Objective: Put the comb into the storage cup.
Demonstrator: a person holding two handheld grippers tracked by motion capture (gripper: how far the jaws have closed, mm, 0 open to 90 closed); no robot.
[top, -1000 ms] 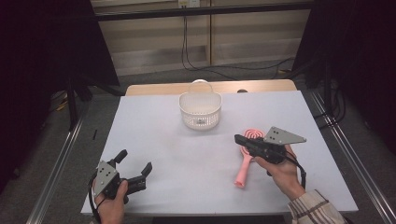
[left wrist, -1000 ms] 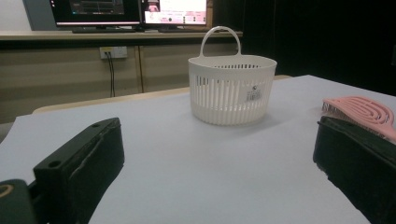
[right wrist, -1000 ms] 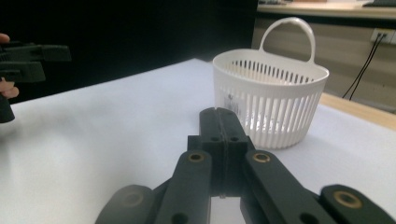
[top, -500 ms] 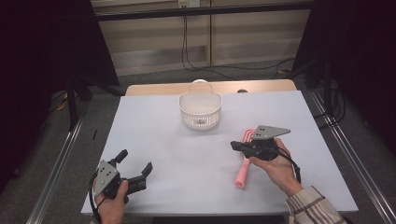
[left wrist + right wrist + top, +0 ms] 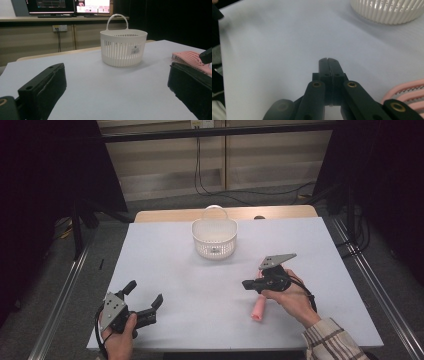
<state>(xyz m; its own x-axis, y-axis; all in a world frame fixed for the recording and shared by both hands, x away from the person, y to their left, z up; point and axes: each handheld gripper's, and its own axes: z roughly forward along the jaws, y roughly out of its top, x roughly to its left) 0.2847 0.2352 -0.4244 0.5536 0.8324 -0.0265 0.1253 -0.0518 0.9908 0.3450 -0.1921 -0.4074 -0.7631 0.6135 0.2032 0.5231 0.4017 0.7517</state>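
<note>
We are resting our left gripper (image 5: 145, 304) near the front-left corner of the table (image 5: 165, 255), jaws standing wide apart with nothing between them. Mid-table, toward the far edge, one white basket (image 5: 214, 239) is sitting upright, handle up, well apart from both grippers. To the right, we are holding our right gripper (image 5: 246, 285) low over the brush (image 5: 259, 309), jaws pressed together on nothing; in the right gripper view (image 5: 328, 60) the tips are meeting over bare table while the pink head (image 5: 409, 93) is lying just beside them at the lower right. The brush is lying flat on the table, right of center, its handle pointing at us, its head partly hidden under the right hand (image 5: 292, 297).

Risks, as we are judging them: with the jaws together we cannot be taking the brush, so a push down now would only be nudging or spinning it. Opening late could be knocking the head sideways. Gripping the head instead of the handle could be letting it tip out on the carry. The light basket could be sliding if bumped.

Count: one basket, one brush, two grippers, one table.
</note>
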